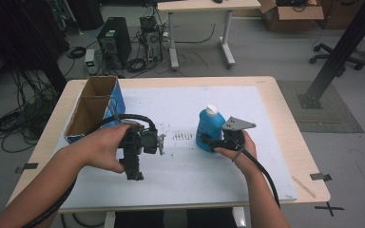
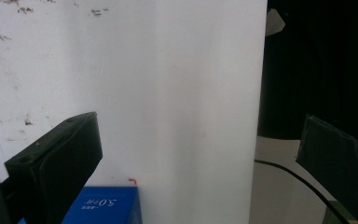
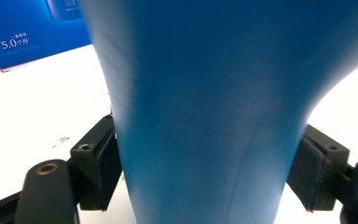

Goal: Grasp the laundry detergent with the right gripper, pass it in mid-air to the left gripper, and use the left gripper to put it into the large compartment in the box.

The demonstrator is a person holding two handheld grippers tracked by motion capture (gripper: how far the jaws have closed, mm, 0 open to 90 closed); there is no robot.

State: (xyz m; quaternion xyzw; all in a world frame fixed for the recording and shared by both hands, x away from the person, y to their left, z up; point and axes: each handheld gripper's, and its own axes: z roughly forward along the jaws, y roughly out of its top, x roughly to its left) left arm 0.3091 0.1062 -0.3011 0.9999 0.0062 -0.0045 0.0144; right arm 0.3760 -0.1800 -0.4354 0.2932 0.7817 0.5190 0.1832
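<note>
A blue bottle (image 1: 211,124) with a white cap stands upright on the white mat (image 1: 185,175), right of centre. My right gripper (image 1: 210,141) reaches in low from the right, and its jaws sit around the bottle's base. In the right gripper view the blue bottle (image 3: 205,93) rises between the two black pads (image 3: 95,163), which lie against its sides. My left gripper (image 1: 134,175) hangs over the mat's left half, pointing toward the near edge. In the left gripper view my left gripper (image 2: 196,126) is open, with bare mat between its jaws.
An open cardboard box (image 1: 92,107) with blue sides stands at the table's left rear; the same blue box (image 2: 105,205) shows near my left jaw. Dark smudges (image 1: 184,136) mark the mat's middle. The wooden table rim (image 1: 309,187) borders the mat.
</note>
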